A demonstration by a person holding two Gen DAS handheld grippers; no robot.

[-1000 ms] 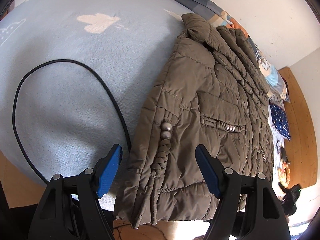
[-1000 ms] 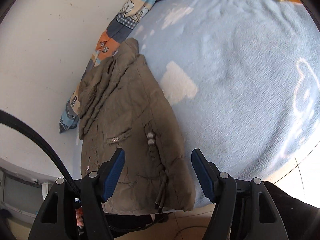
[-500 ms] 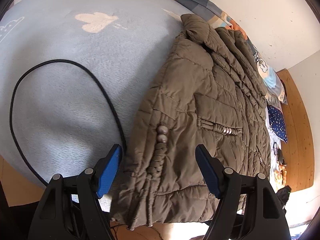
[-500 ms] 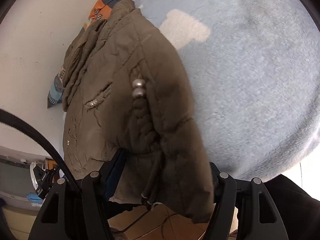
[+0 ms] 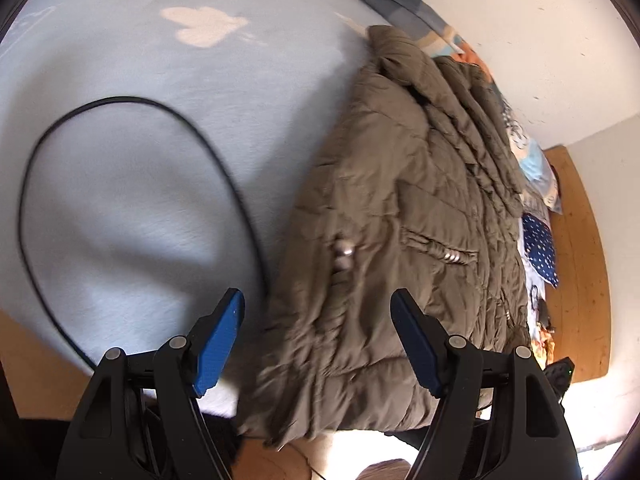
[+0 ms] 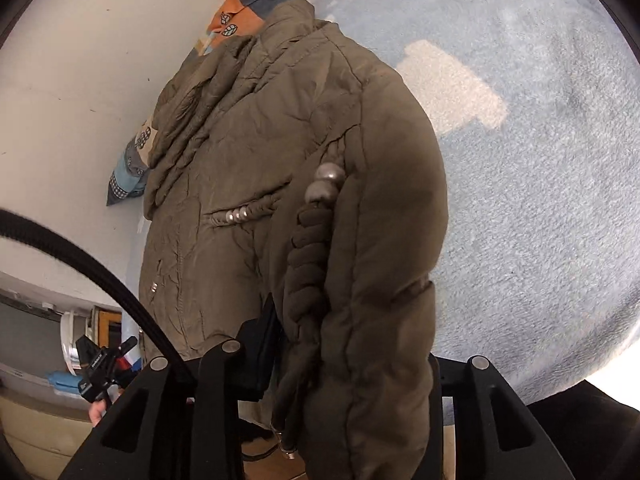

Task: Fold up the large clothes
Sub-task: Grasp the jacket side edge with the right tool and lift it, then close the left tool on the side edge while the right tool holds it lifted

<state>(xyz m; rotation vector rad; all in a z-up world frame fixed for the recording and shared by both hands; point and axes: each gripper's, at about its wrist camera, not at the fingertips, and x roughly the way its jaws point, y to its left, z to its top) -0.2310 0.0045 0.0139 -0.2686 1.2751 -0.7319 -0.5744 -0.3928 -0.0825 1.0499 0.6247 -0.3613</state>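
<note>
Your bed (image 5: 132, 200) wears a pale blue fleece cover; on it lie the brown padded jacket (image 5: 400, 216), a black cable (image 5: 224, 168), and possibly a patchwork quilt (image 5: 400, 0) along the wall.

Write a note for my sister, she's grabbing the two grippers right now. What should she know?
Left gripper: open, holding nothing, hovering over the jacket's lower hem.
Right gripper: its fingers are buried in the hem corner beside the braided cord; the grip looks closed, but the fabric hides it.
The brown puffer jacket lies on the light blue blanket, collar toward the wall, hem at the bed's near edge. A black cable loops on the blanket beside it.
Done: the jacket already looks narrowed lengthwise.
Left: probably bring the hem up toward the collar.
</note>
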